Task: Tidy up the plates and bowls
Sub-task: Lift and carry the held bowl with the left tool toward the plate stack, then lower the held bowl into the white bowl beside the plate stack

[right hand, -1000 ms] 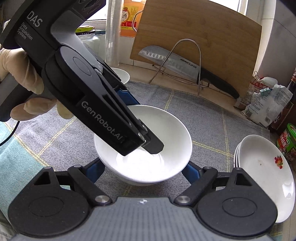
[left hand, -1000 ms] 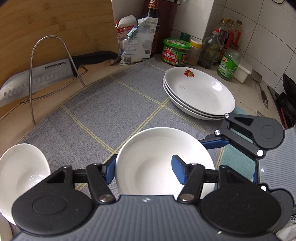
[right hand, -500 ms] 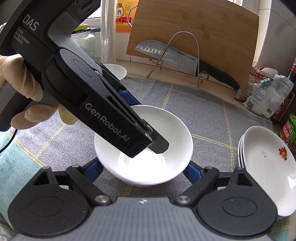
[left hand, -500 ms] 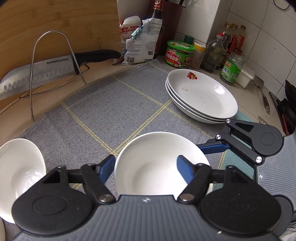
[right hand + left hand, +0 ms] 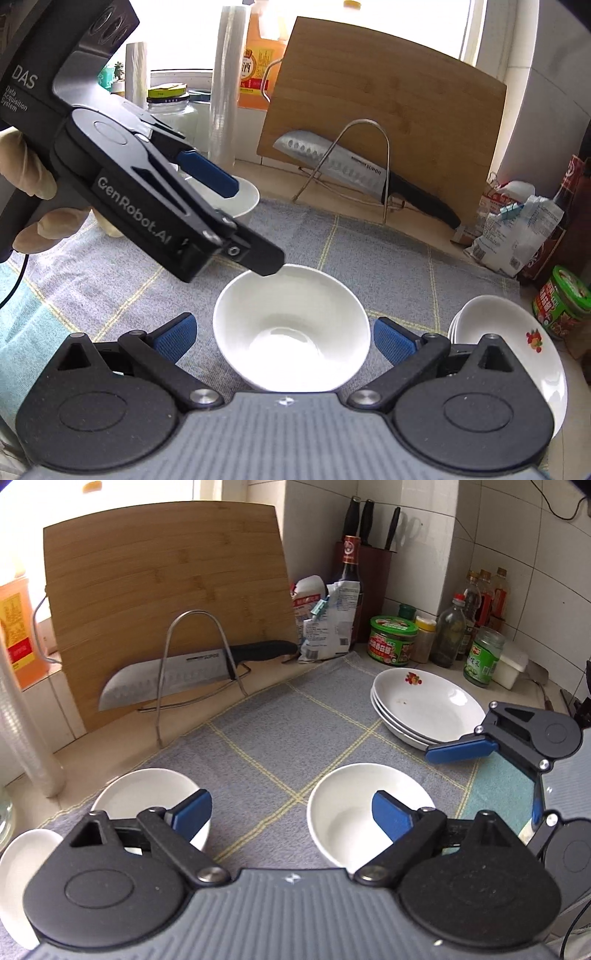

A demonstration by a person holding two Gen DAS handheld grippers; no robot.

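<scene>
On a grey checked cloth (image 5: 280, 723) over the counter, a white bowl (image 5: 291, 328) sits between the wide-spread fingers of the right gripper (image 5: 284, 338), untouched. Above its far left rim hangs the left gripper (image 5: 291, 812), fingers wide, holding nothing. Stacked plates (image 5: 424, 705) lie right; a second bowl (image 5: 147, 797) left. A cleaver (image 5: 177, 679) in a wire rack fronts the far cutting board (image 5: 166, 587).
</scene>
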